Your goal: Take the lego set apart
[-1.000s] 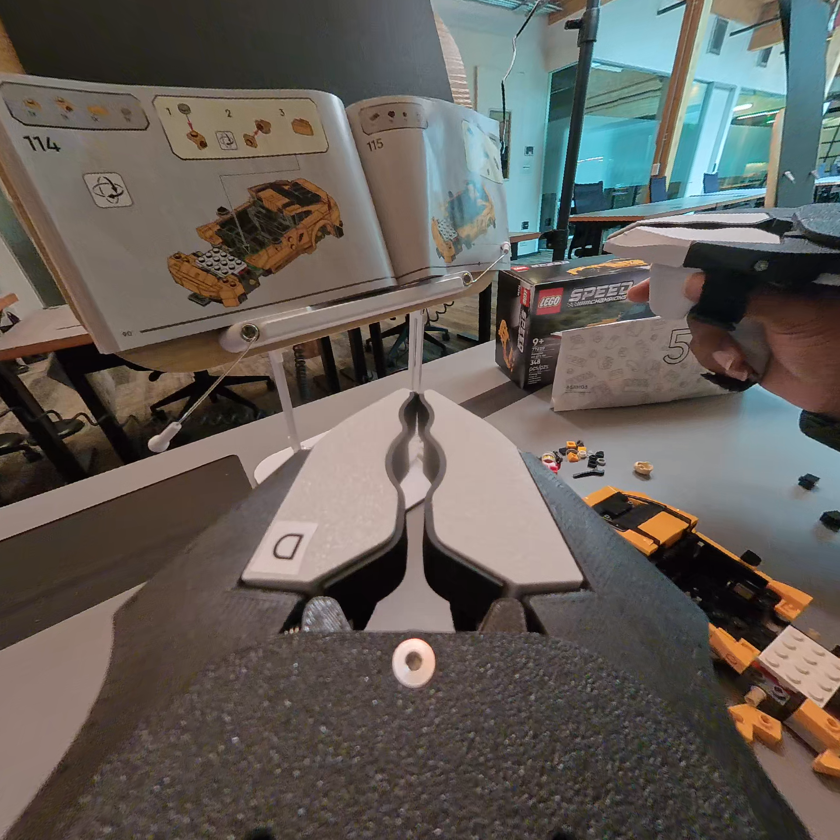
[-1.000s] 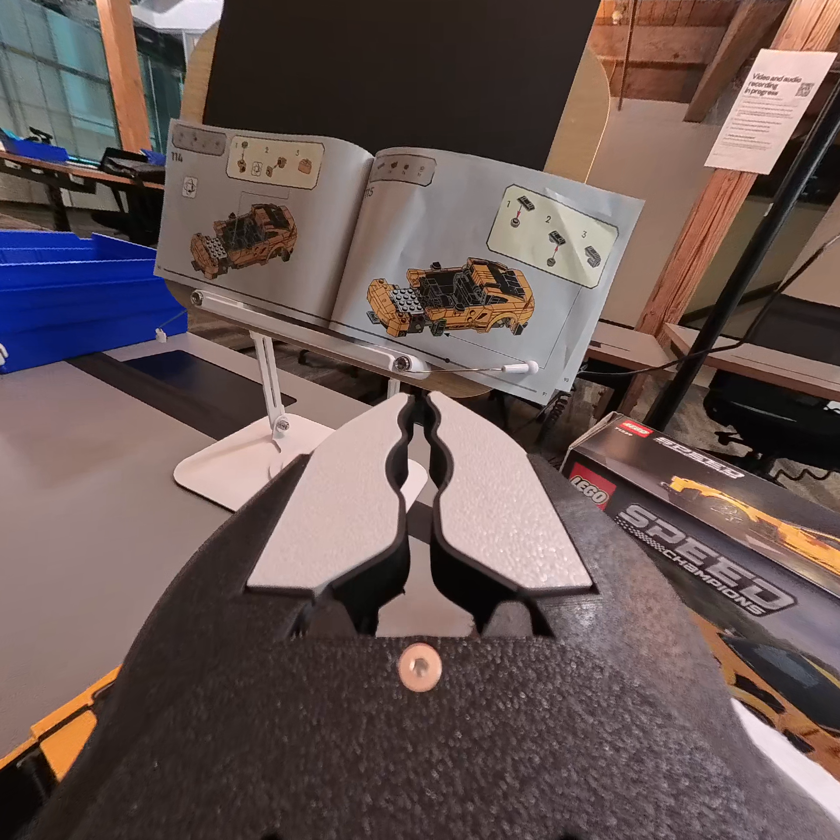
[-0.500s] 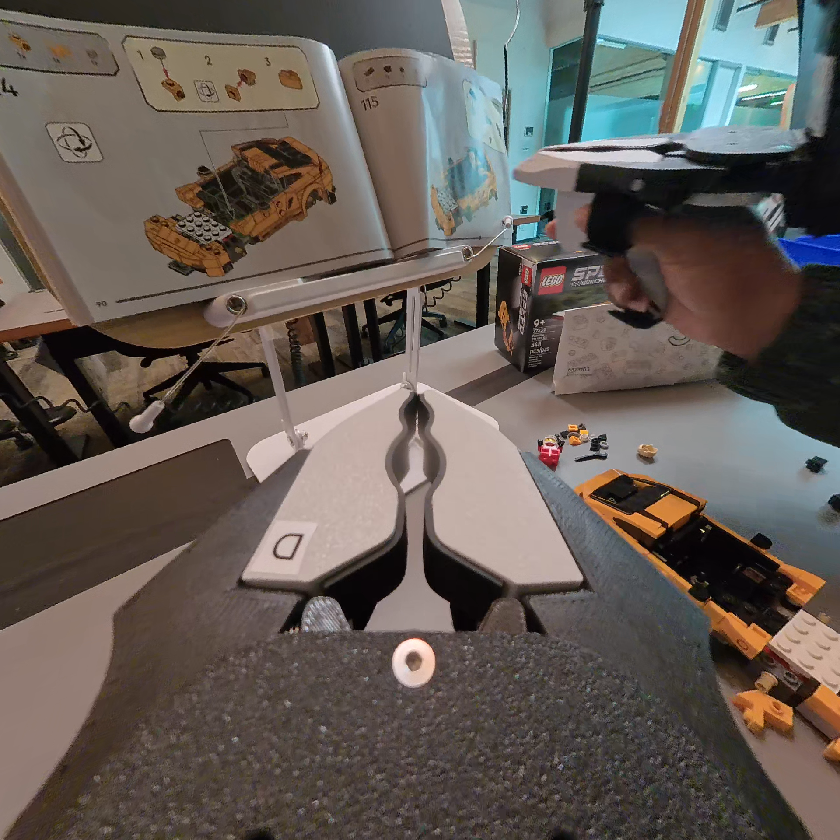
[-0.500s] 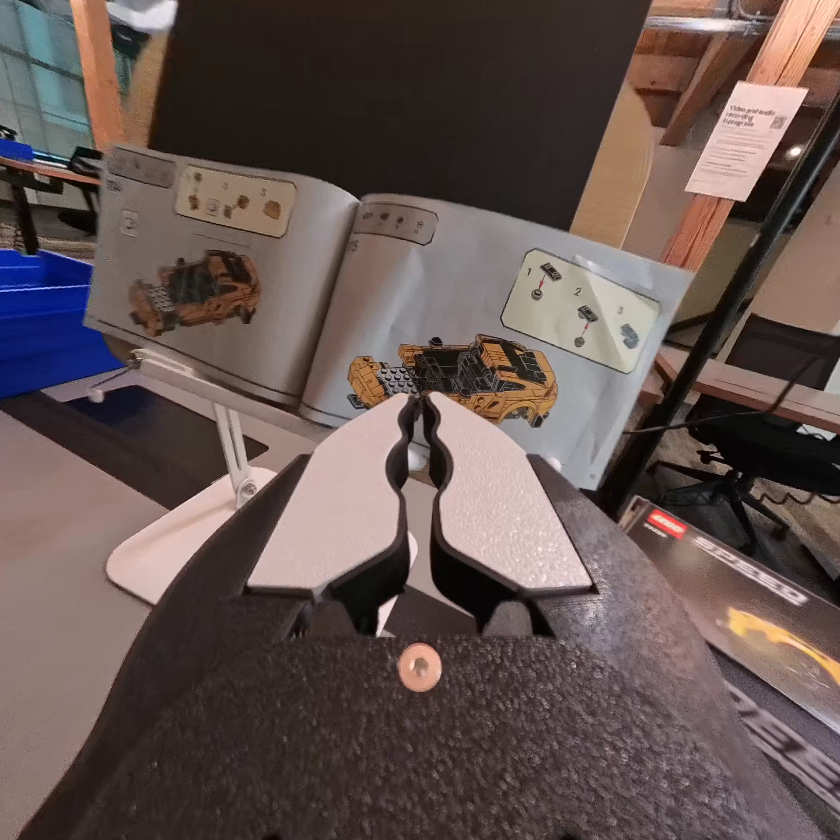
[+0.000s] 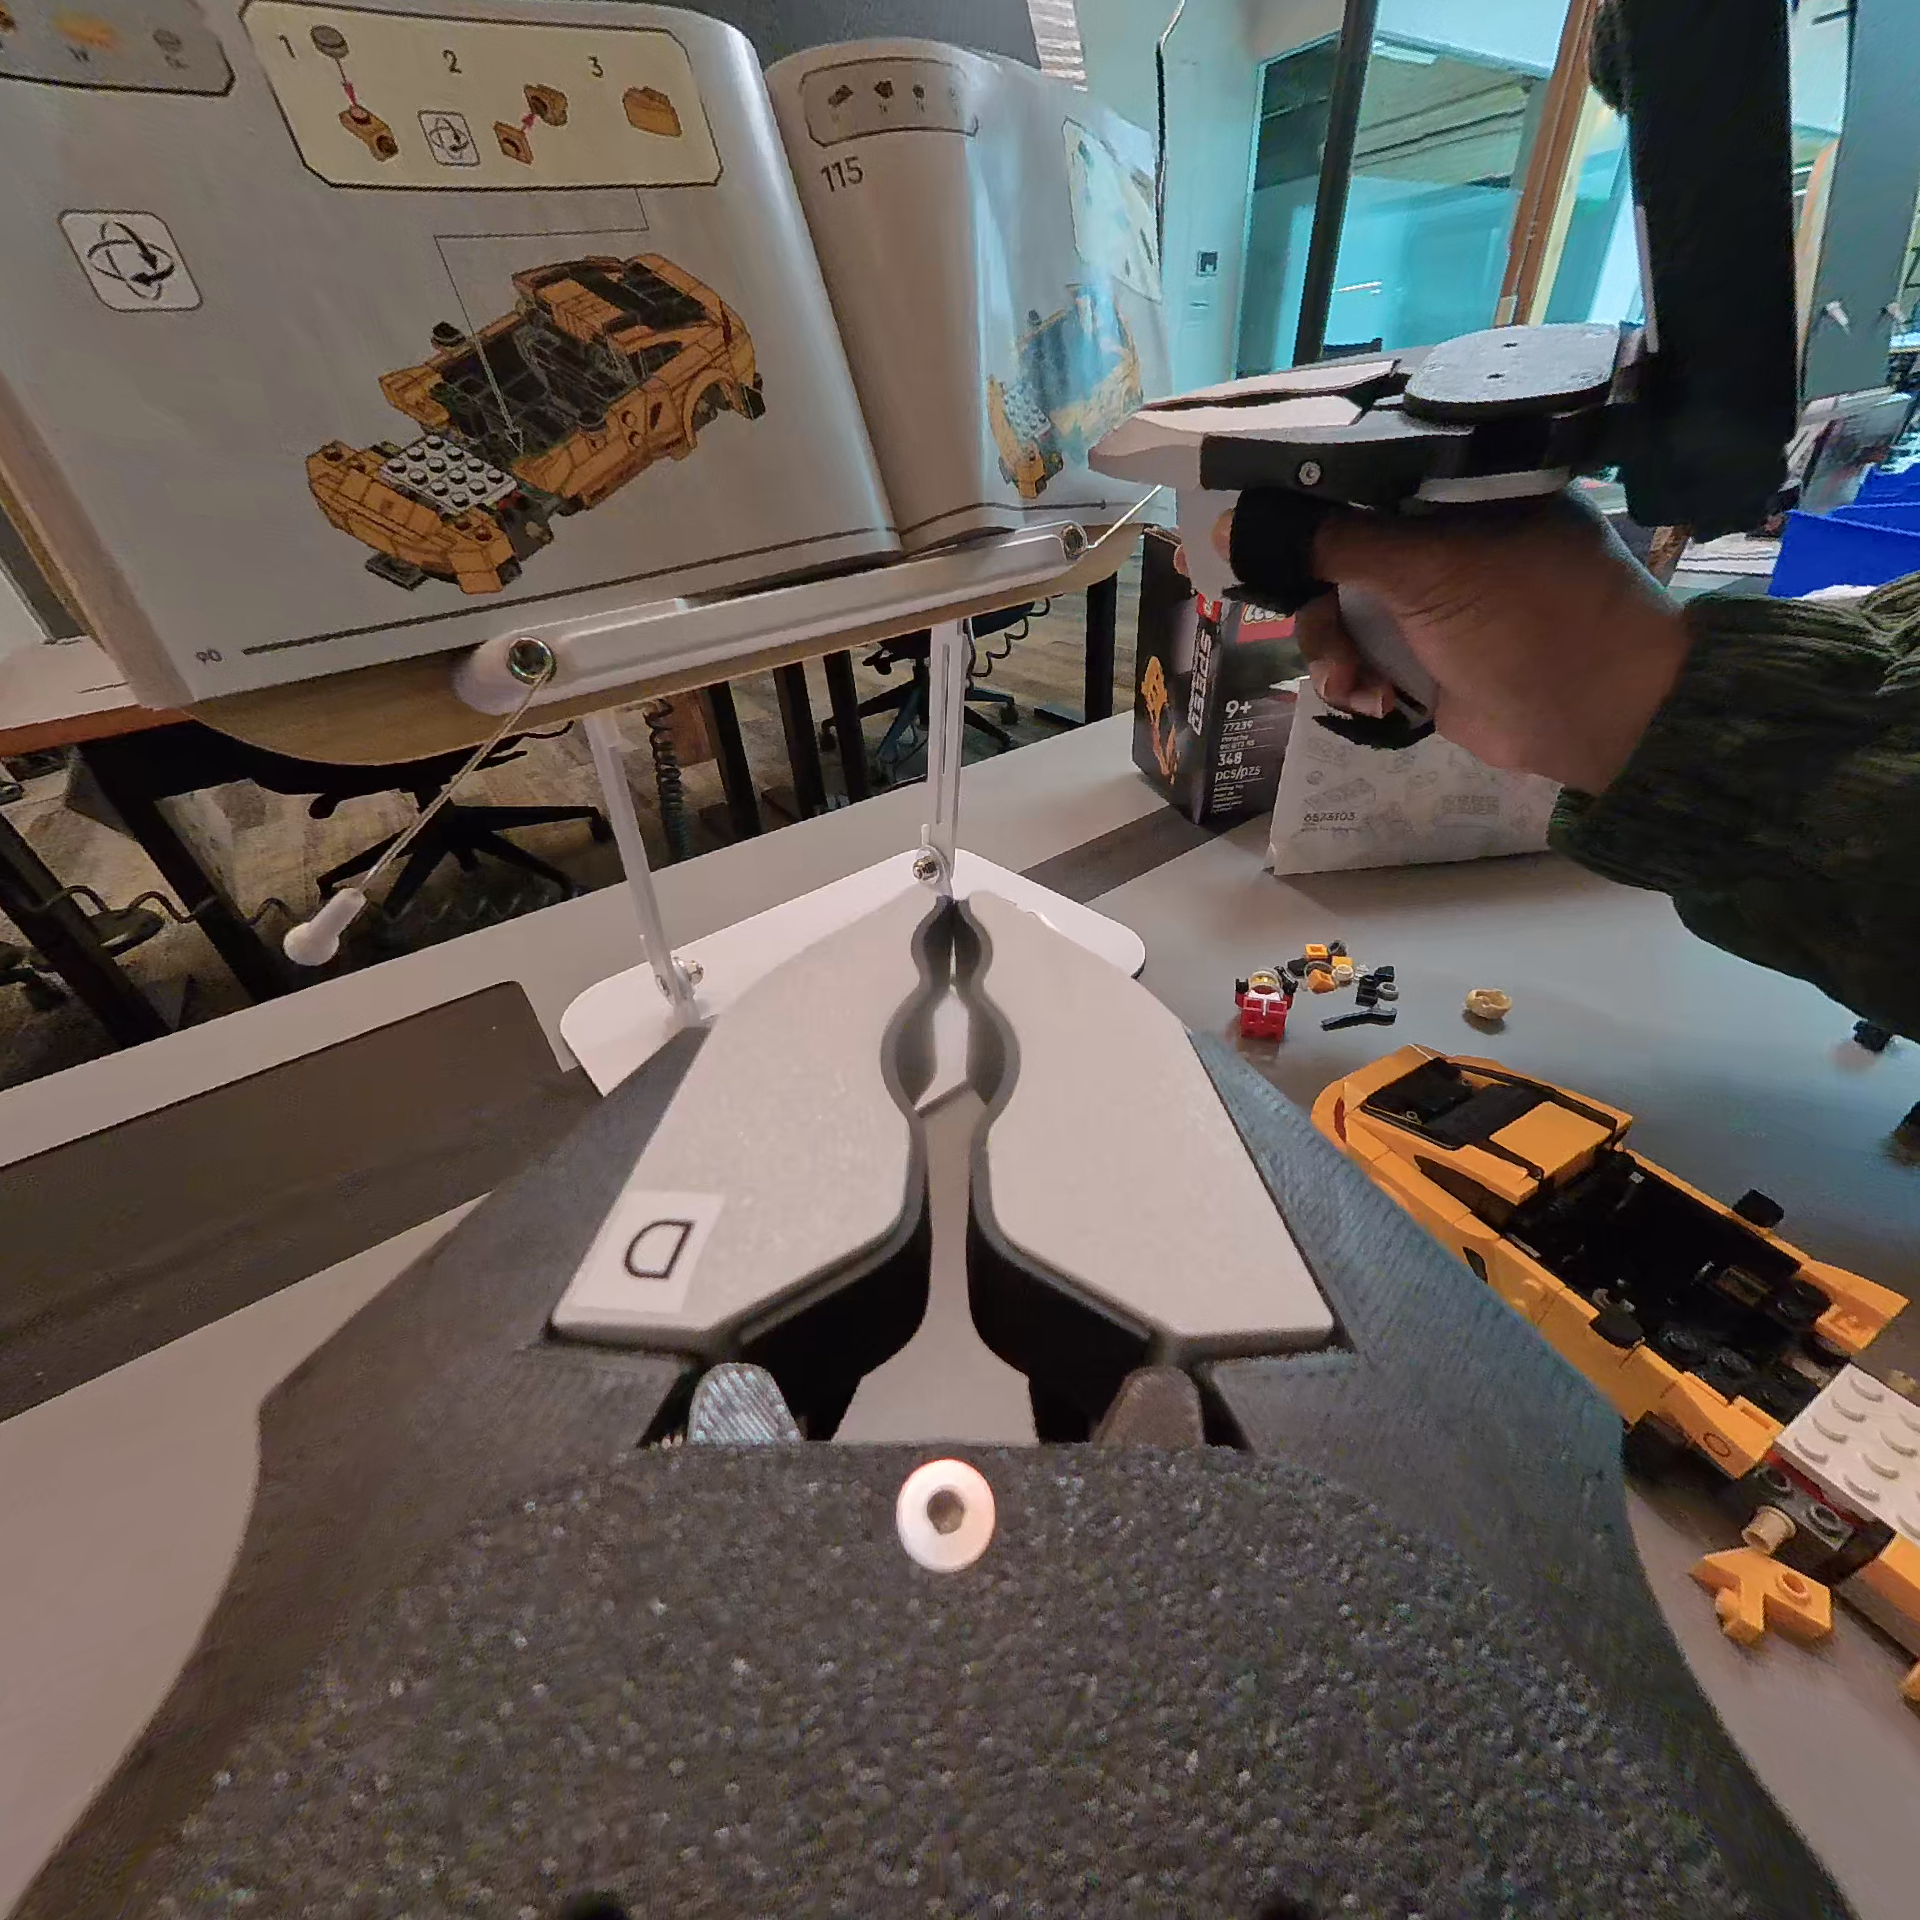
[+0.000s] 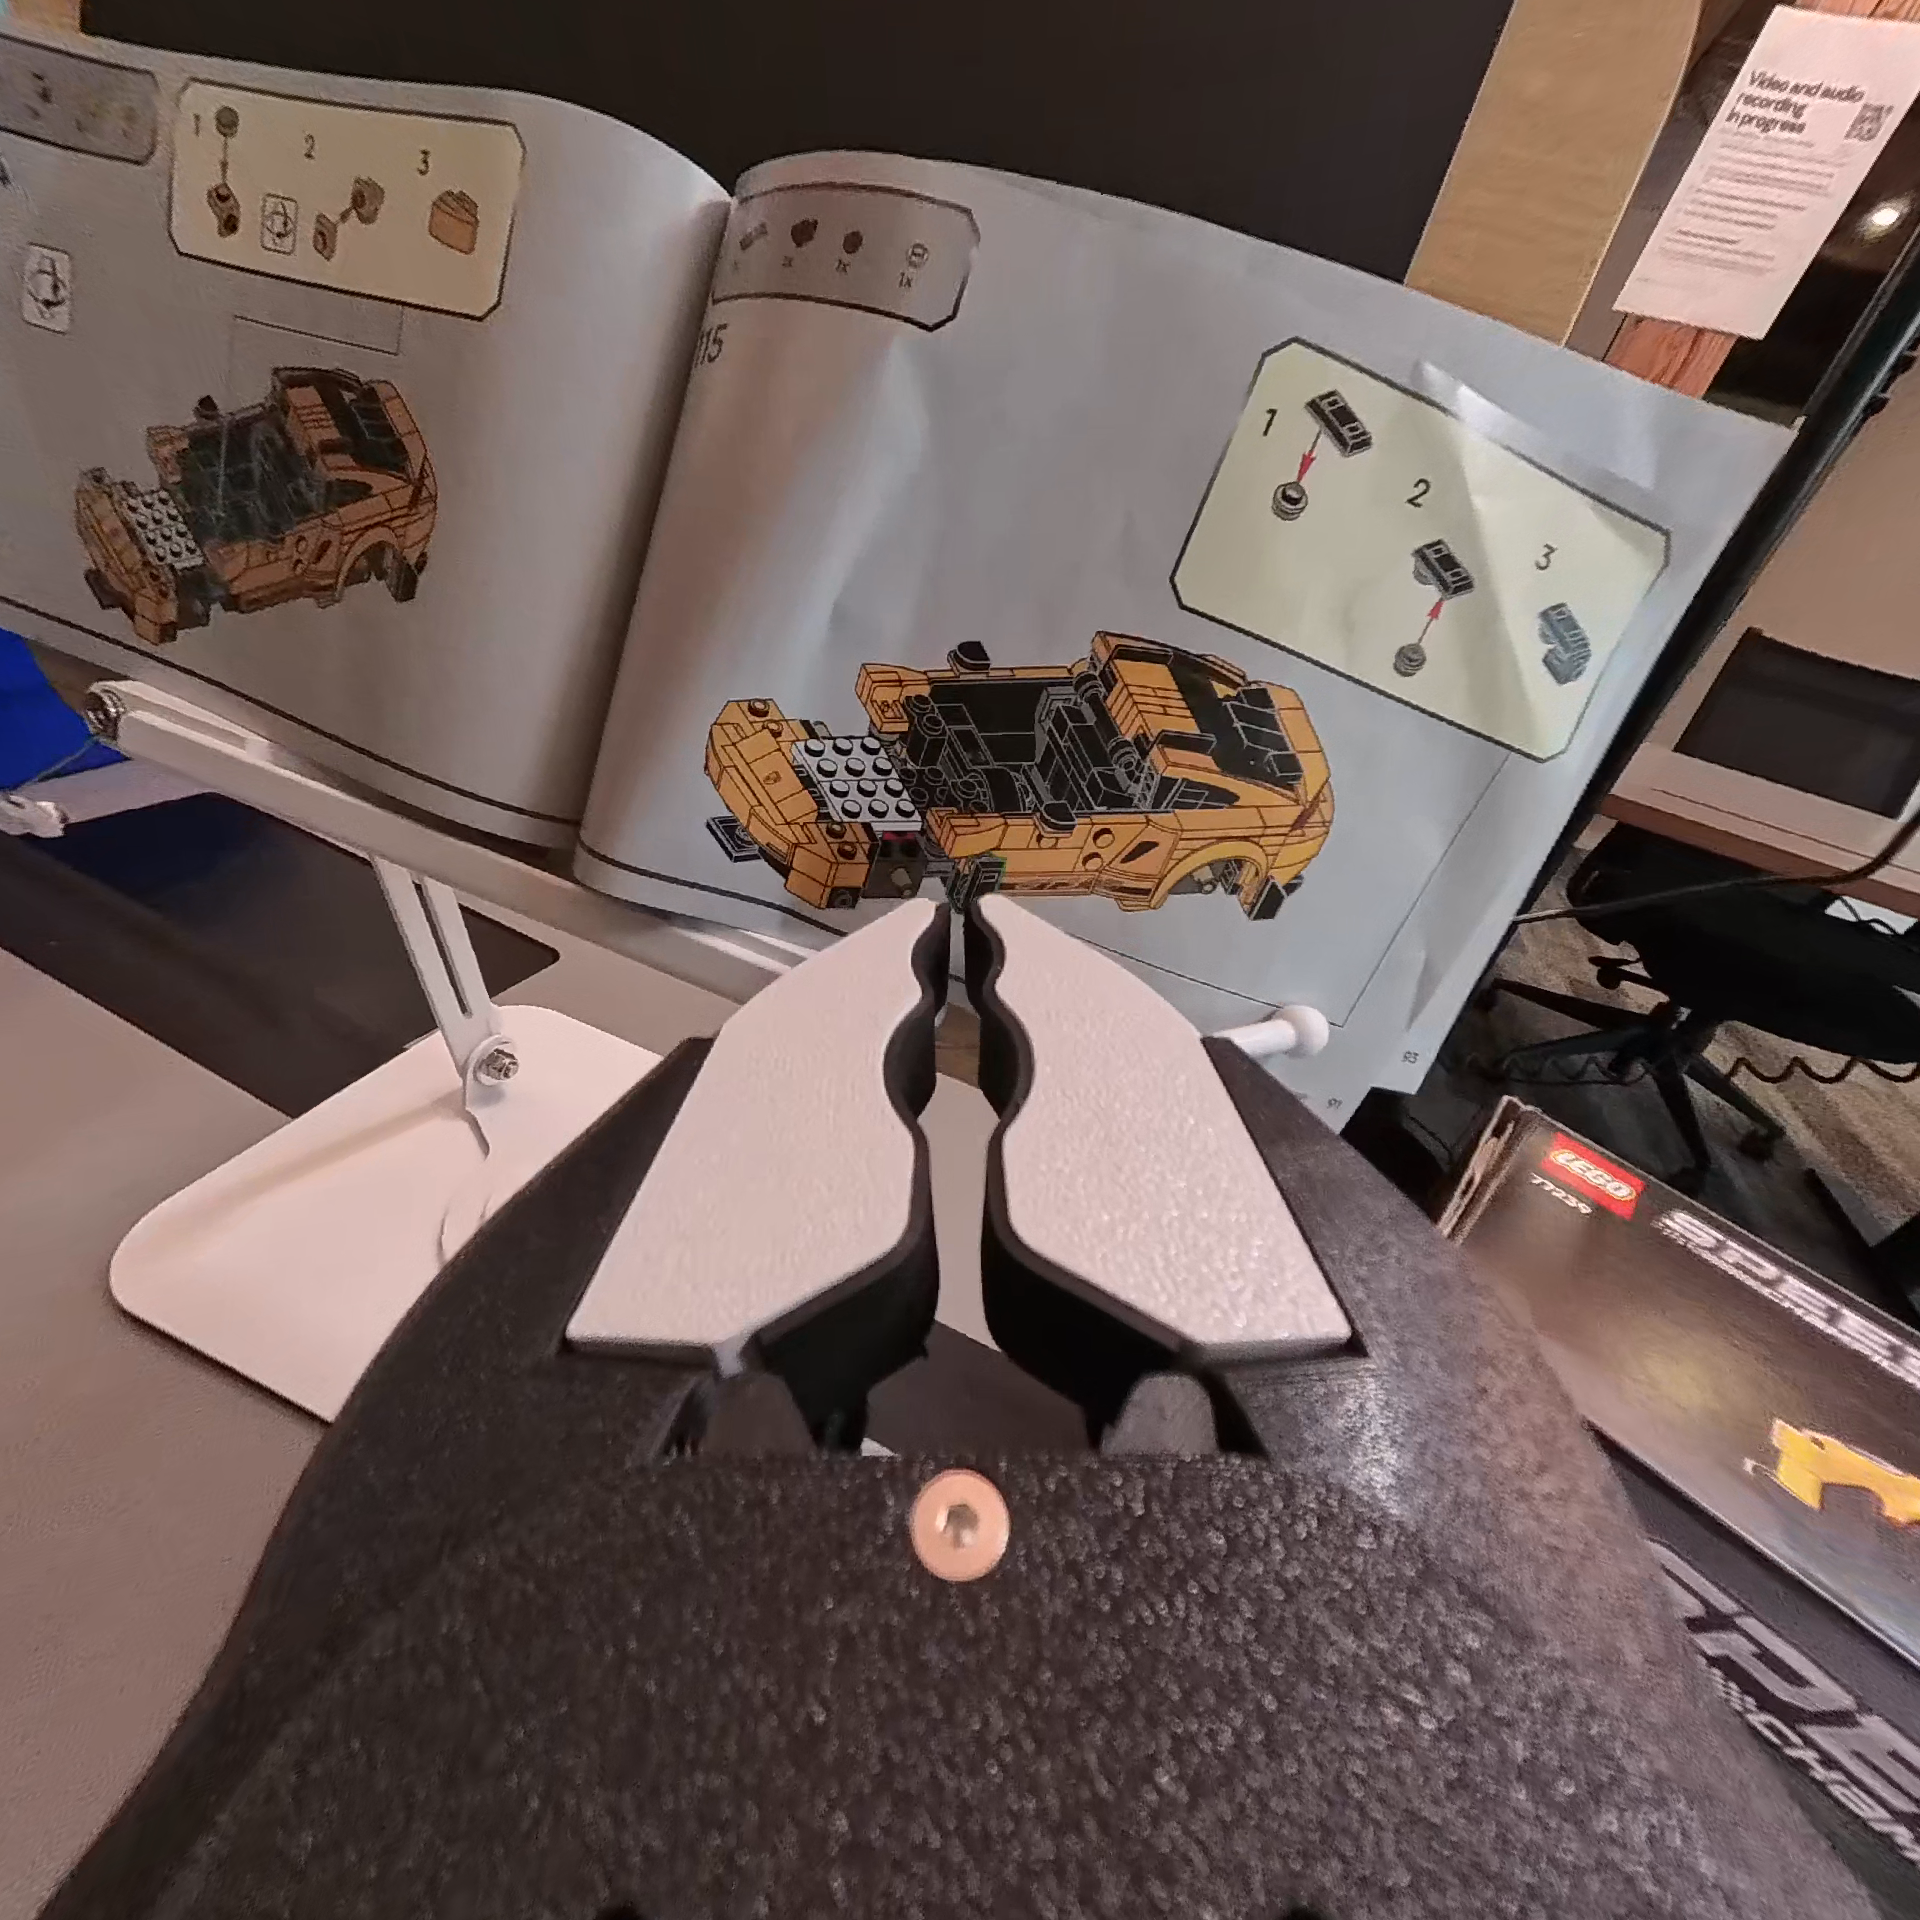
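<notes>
Closer now to the open instruction booklet (image 6: pixel 1039 582) on its white stand (image 6: pixel 312 1226): right gripper (image 6: pixel 956 914), raised at page height since a second ago, nose almost at the lower edge of the right-hand page. Left gripper (image 5: pixel 948 920) low over the grey tabletop (image 5: pixel 1558 997), nearer the stand's base than before. Both sets of jaws closed to a thin slit, empty. Lego car (image 5: pixel 1590 1236), orange and black and partly stripped, flat on the tabletop to the right of the left gripper, untouched; long axis diagonal, one closed orange end toward the stand, the opened end with a white plate (image 5: pixel 1860 1444) toward the near right edge. Loose small pieces (image 5: pixel 1314 982) just beyond it. Likely risks: page creased or stand tipped by the right gripper's nose; loose pieces swept off by a sleeve (image 5: pixel 1787 790) on the way back down.
</notes>
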The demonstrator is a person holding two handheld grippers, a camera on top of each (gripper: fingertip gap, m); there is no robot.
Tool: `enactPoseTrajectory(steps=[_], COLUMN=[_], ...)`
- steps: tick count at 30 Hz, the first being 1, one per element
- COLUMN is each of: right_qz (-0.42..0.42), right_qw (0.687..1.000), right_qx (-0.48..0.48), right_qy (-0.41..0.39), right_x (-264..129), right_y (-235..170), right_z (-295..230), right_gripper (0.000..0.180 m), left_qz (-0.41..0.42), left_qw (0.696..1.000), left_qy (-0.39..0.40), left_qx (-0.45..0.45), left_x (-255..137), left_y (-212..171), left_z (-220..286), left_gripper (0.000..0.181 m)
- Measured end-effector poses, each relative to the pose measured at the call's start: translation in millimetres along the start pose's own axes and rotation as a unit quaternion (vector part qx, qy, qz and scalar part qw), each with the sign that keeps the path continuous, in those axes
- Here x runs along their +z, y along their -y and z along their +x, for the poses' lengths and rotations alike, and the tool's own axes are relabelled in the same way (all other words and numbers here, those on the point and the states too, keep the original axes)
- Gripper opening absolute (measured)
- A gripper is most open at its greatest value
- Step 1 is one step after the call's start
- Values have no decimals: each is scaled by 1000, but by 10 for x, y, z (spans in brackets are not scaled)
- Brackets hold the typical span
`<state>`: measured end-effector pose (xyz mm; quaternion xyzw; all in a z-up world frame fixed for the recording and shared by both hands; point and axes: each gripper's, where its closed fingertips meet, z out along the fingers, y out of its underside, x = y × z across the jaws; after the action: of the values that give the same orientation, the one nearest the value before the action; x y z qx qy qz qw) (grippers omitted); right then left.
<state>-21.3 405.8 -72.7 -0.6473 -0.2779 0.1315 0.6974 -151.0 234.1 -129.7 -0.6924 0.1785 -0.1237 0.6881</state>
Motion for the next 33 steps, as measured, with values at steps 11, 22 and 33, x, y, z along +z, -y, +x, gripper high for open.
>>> enactPoseTrajectory(steps=[11,22,33], right_qz=[38,46,57], right_qw=[999,997,997], right_qx=[-1,3,-13], right_qy=[-22,-66,-42], right_x=[-43,-30,33], right_y=[151,461,572], right_z=[189,745,454], right_gripper=[5,5,6], left_qz=[-9,-10,-13], left_qw=[1000,1000,999], left_qy=[21,17,22], left_qx=[-15,-20,-23], left_x=[-3,-4,-13], left_y=[-50,-66,-81], left_z=[-104,-112,-148], left_gripper=[0,0,0])
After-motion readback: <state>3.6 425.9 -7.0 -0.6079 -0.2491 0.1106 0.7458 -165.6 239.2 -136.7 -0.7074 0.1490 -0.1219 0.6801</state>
